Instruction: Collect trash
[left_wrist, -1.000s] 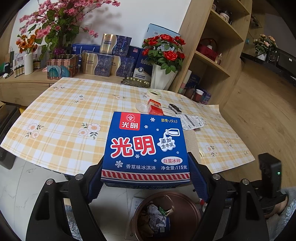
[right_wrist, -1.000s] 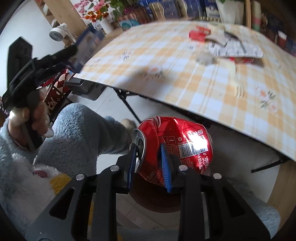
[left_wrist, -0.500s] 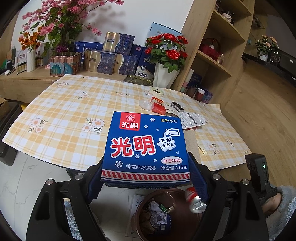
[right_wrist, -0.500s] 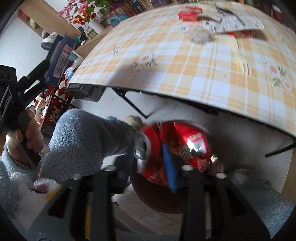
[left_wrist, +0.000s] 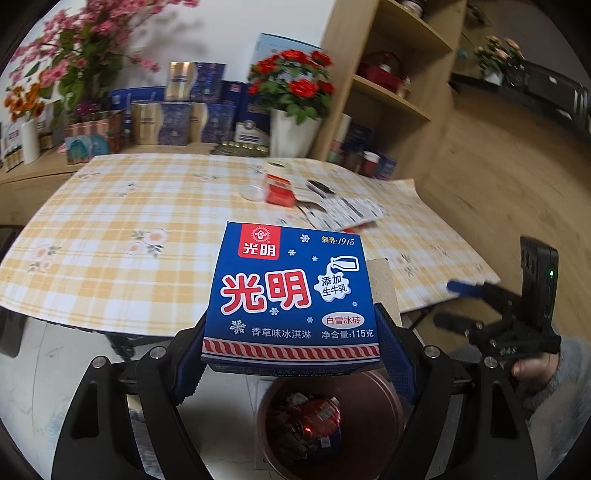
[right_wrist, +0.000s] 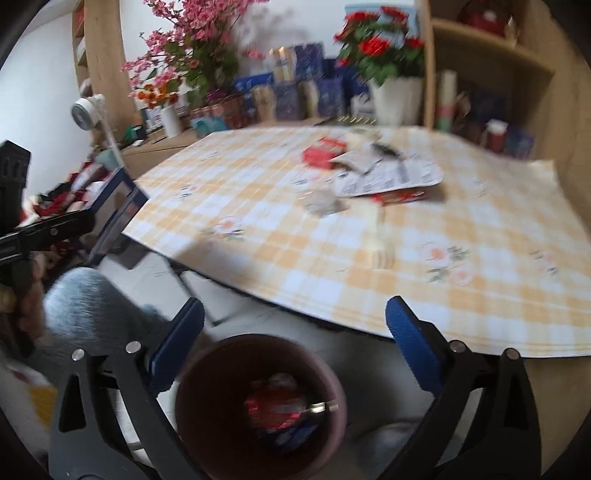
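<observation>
My left gripper (left_wrist: 291, 354) is shut on a blue ice-cream box (left_wrist: 291, 295) and holds it above the brown trash bin (left_wrist: 373, 384) on the floor. A crushed red can (left_wrist: 317, 413) lies inside the bin on other trash. My right gripper (right_wrist: 291, 343) is open and empty just above the bin (right_wrist: 207, 373), where the red can (right_wrist: 273, 402) shows; it also appears at the right of the left wrist view (left_wrist: 458, 302). More trash lies on the checked table: a red carton (left_wrist: 279, 188), a printed wrapper (left_wrist: 347, 210) and a plastic fork (right_wrist: 380, 236).
The yellow checked table (left_wrist: 110, 229) stands behind the bin. A white vase of red roses (left_wrist: 291, 129), gift boxes (left_wrist: 184, 118) and a wooden shelf (left_wrist: 391, 92) line the back. My furry blue sleeve (right_wrist: 92, 306) is at the left of the right wrist view.
My right gripper opened and let the red can fall into the bin, then rose and tilted up toward the table. My left gripper still holds the box over the bin.
</observation>
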